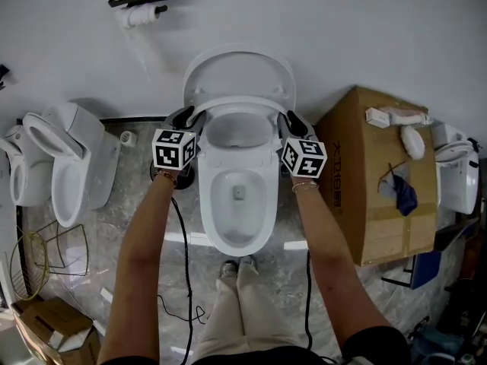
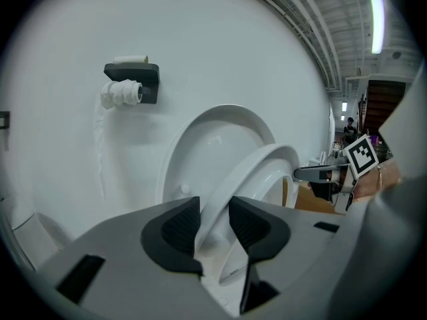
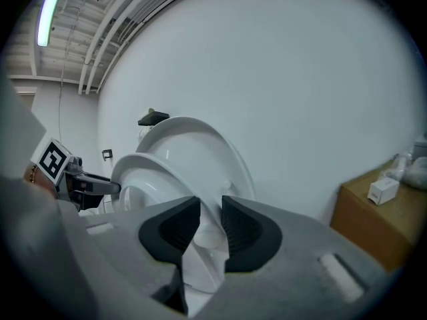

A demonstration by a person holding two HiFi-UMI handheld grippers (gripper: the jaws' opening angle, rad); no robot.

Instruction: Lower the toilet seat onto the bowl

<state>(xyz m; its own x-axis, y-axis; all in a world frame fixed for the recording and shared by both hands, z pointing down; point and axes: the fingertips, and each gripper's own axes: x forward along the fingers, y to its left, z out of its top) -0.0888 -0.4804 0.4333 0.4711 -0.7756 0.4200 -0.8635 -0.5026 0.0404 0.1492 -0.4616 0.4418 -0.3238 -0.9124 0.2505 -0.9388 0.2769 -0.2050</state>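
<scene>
A white toilet stands against the wall, its lid [image 1: 240, 67] upright. The seat ring [image 1: 240, 103] is tilted forward, away from the lid and above the bowl [image 1: 237, 204]. My left gripper [image 1: 190, 117] holds the ring's left side and my right gripper [image 1: 288, 120] its right side. In the left gripper view the dark pads [image 2: 180, 229] close on the seat's rim [image 2: 263, 169] in front of the lid [image 2: 213, 135]. The right gripper view shows its pads [image 3: 240, 229] pinching the seat's edge [image 3: 150, 172] before the lid [image 3: 200, 142].
Two more toilets [image 1: 68, 166] stand at the left and a cardboard box [image 1: 380, 173] with small items at the right. A paper roll holder [image 1: 141, 2] hangs on the wall. A wire basket [image 1: 30, 265] and cables [image 1: 183, 280] lie on the floor near the person's legs.
</scene>
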